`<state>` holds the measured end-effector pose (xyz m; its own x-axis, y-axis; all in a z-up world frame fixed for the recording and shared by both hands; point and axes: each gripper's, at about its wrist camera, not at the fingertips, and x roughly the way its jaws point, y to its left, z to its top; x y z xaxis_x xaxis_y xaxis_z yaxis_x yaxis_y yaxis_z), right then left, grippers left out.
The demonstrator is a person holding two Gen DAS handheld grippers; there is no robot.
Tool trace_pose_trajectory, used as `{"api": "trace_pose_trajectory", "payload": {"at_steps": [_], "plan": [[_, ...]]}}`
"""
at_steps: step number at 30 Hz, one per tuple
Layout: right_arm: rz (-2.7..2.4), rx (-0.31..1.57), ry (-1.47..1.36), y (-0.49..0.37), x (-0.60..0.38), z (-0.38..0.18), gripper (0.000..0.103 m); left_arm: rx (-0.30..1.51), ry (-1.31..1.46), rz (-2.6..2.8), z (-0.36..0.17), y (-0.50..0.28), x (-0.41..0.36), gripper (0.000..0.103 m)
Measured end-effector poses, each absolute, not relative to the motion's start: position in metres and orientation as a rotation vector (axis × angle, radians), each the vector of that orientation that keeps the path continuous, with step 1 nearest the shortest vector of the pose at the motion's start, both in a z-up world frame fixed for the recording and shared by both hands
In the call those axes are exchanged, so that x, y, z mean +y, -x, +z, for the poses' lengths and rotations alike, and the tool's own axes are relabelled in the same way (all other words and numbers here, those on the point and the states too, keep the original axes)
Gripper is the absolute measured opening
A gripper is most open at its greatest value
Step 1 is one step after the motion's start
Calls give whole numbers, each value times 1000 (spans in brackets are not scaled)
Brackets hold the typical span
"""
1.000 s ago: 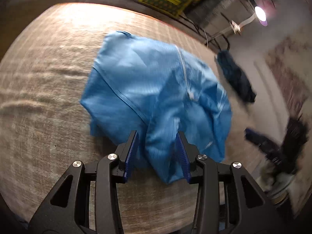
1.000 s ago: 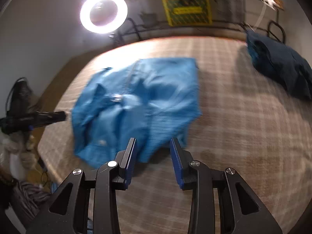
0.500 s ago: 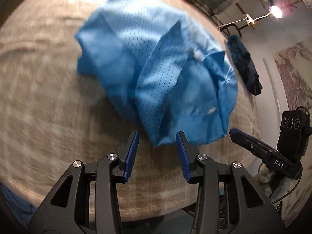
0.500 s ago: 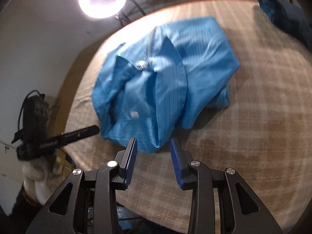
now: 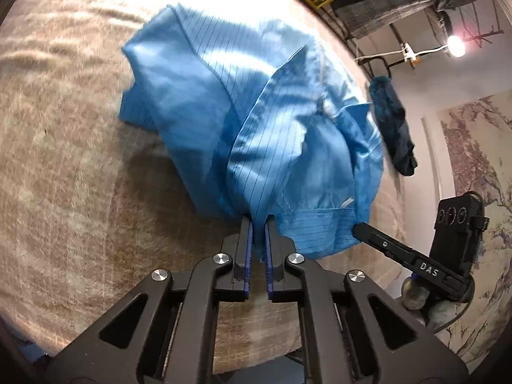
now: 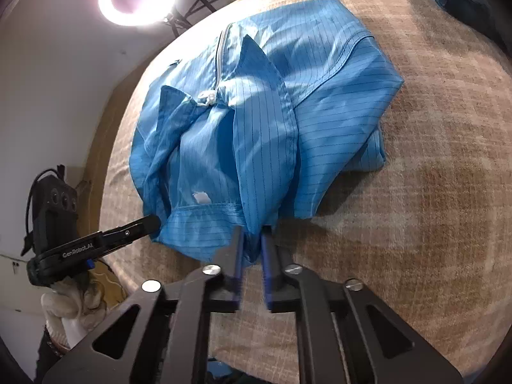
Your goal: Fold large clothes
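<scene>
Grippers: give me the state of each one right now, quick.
Left gripper: jaws have just closed, shut on the near edge of the blue garment.
Right gripper: jaws have just closed, shut on the same garment's near edge.

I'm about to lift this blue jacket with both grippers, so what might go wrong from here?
1. The left gripper and right gripper have just closed on the near hem of the blue jacket, pinching only a narrow fold each; the fabric might slip out.
2. The jacket lies crumpled with layers overlapping, so lifting may drag hidden layers along and spoil the fold.
3. The zipper looks partly open, so the front panels may separate.
</scene>
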<state>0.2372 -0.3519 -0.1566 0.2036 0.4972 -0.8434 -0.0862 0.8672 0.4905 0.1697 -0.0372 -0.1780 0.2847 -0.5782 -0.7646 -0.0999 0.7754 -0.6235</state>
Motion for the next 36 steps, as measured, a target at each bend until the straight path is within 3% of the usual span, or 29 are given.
{"api": "trace_pose_trajectory", "payload": {"at_steps": [10,17,18,19,21,27,31,36], "plan": [[432,929,-145,-217,-344,-102,0,1111,543,-312,-150,-174,-32,1],[452,975,-22,-202,-333,-99,3,1126,511,-316,-157,-171,-43,1],[469,986,-29,-198,-334,-93,10,1123,514,-315,-157,-170,-41,1],[502,1005,-62,-194,-336,-88,27,1120,519,-316,-156,-172,-42,1],[552,1030,-176,-186,-339,-87,52,1119,521,-322,-154,-173,-42,1],[586,1257,-571,-203,-335,-140,54,1111,513,-344,-149,-175,-48,1],[554,1279,-786,-221,-344,-157,54,1110,516,-348,-148,-175,-47,1],[499,1319,-851,-237,-338,-171,53,1110,515,-353,-147,-175,-45,1]]}}
